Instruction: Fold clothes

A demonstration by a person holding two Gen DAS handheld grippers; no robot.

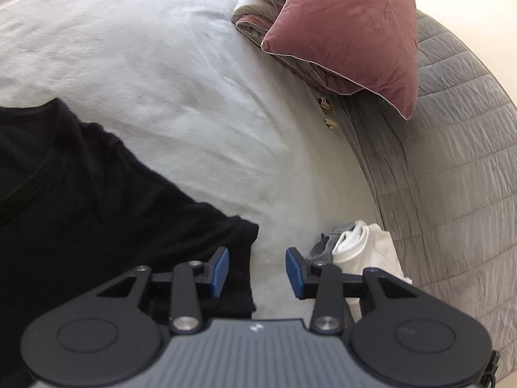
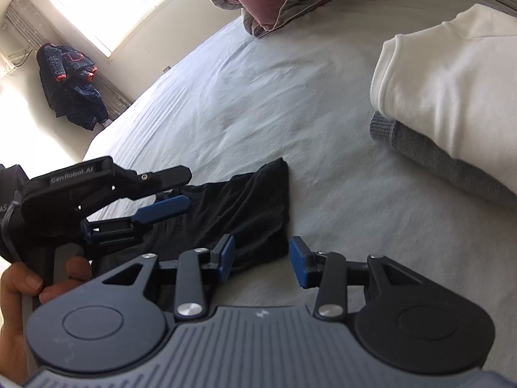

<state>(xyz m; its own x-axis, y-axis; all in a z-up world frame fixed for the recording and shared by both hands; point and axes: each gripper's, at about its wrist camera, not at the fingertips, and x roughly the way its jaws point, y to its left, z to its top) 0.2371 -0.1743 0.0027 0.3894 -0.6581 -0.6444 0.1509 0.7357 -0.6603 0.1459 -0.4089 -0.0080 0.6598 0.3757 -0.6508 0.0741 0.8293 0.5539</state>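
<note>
Left wrist view shows the left claw (image 1: 257, 271) parted and empty over the edge of the black garment (image 1: 97, 213) on the bed (image 1: 145, 64); the right claw (image 2: 262, 262) gapes empty too. With nothing pinning it, the released fold could spring open, or a careless regrasp could drag it crooked.

A bed under a pale blue-white sheet (image 1: 155, 74) carries a flat black knit garment (image 1: 80, 200); beside that garment, folded white (image 2: 452, 97) and grey (image 2: 429, 155) clothes; beyond, a pink velvet pillow (image 1: 352, 29).

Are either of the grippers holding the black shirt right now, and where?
Neither: left gripper and right gripper stand open above the black cotton shirt, gripping nothing.
</note>
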